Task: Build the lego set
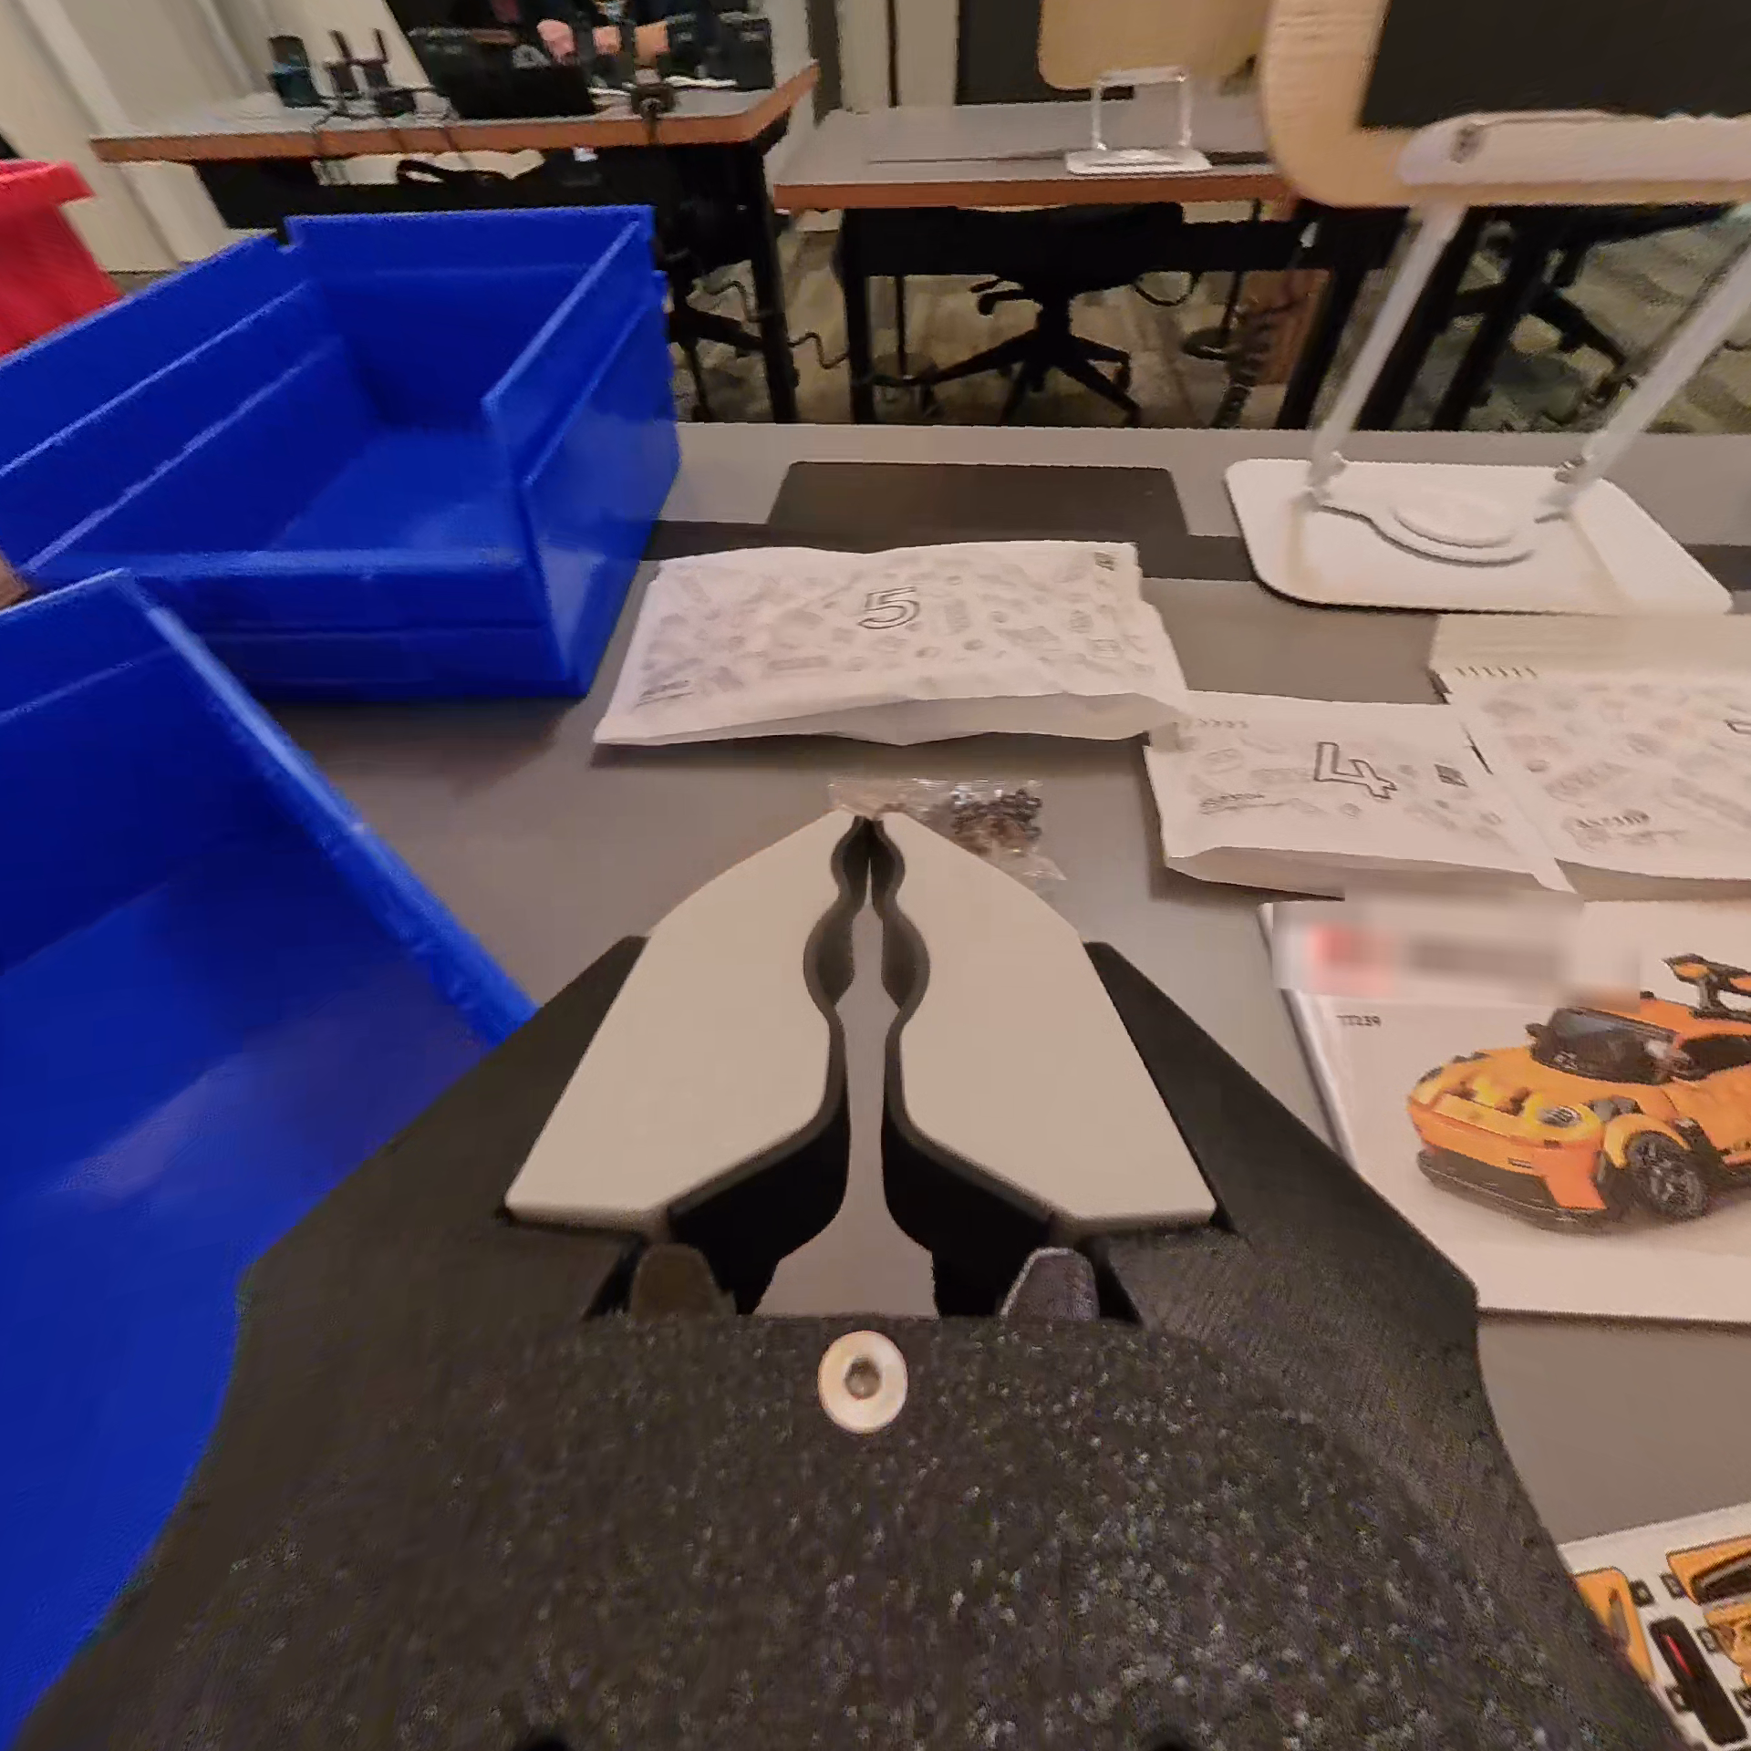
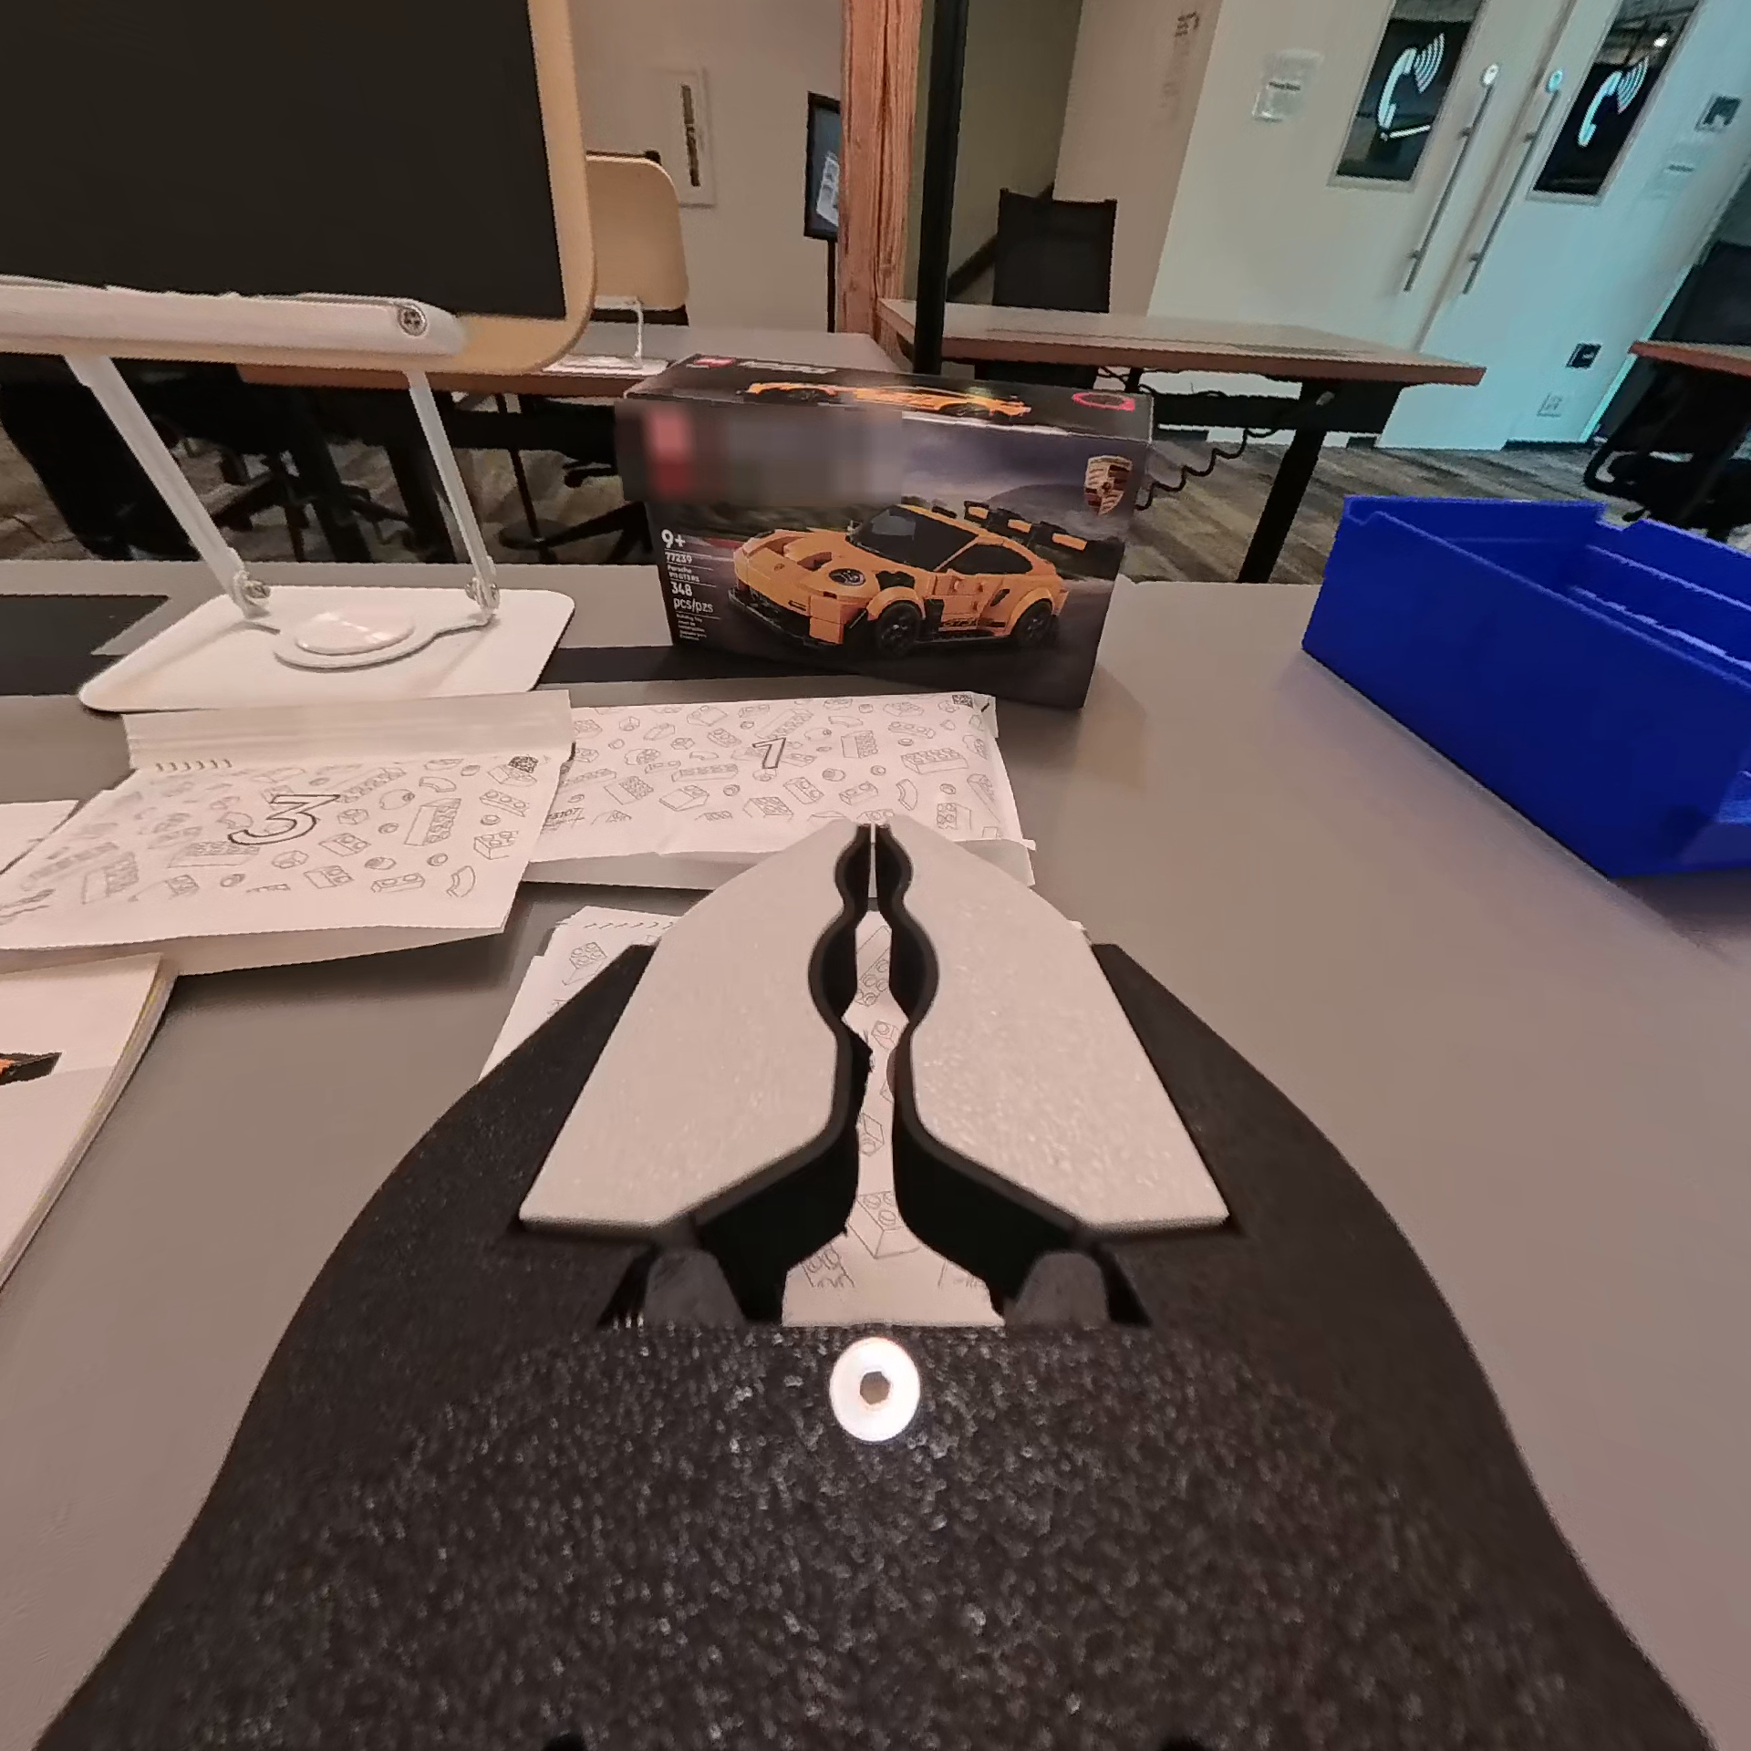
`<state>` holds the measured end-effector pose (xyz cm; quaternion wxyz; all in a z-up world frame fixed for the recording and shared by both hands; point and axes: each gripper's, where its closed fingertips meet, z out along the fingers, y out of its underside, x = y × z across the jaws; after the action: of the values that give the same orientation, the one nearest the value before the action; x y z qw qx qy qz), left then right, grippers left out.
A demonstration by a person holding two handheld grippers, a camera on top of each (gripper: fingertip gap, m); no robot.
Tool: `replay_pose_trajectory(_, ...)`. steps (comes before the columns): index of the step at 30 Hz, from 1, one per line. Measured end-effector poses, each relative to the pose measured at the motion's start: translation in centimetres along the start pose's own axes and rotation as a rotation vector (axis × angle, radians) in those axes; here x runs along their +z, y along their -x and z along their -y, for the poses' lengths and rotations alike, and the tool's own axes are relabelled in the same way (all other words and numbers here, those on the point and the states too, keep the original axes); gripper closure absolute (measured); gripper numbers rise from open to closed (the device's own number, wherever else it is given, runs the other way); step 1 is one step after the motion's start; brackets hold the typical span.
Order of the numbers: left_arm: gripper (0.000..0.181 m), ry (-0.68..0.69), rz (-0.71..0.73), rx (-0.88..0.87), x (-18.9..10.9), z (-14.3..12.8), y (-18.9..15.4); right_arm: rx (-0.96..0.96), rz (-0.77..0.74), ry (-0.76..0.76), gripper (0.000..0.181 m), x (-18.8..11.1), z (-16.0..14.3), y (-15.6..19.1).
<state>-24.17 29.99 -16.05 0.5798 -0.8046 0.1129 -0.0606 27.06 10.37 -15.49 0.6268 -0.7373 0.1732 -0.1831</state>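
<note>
In the left wrist view my left gripper (image 1: 869,826) is shut, its tips at the near left corner of a small clear bag of dark pieces (image 1: 990,813) on the grey table (image 1: 493,834). I cannot tell whether it pinches the bag. White paper parts bags (image 1: 891,644) (image 1: 1326,796) lie beyond and to the right, with the instruction booklet (image 1: 1516,1118) showing an orange car. In the right wrist view my right gripper (image 2: 872,836) is shut and empty over a paper bag (image 2: 578,957). Two more paper bags (image 2: 284,853) (image 2: 777,777) and the set's box (image 2: 891,540) lie ahead.
Two blue bins (image 1: 379,455) (image 1: 189,947) stand to the left of the left gripper, a red one (image 1: 38,246) behind. Another blue bin (image 2: 1535,682) is at the right. A white stand base (image 1: 1469,540) (image 2: 332,644) is at the back. A sticker sheet (image 1: 1668,1630) lies near right. The tips of one gripper are about 55 cm away from the tips of the other.
</note>
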Motion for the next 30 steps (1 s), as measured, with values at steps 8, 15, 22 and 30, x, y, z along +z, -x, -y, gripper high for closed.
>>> replay_pose_trajectory(8,0.181,0.003,0.032,-0.041,-0.8,-0.9,1.6,0.005,0.01,-0.001,0.181,-0.3,0.2,0.2)
replay_pose_trajectory(15,0.181,-0.016,0.043,-0.036,-1.2,-0.5,1.6,0.002,0.015,0.004,0.181,-0.3,0.1,0.1)
replay_pose_trajectory(22,0.181,0.053,-0.029,0.011,-0.7,-1.7,-0.3,-0.003,0.037,0.017,0.18,-0.1,-0.2,0.5)
replay_pose_trajectory(30,0.165,0.219,-0.322,0.124,0.7,-4.5,-7.3,-0.014,0.106,0.03,0.178,0.7,-0.3,2.0)
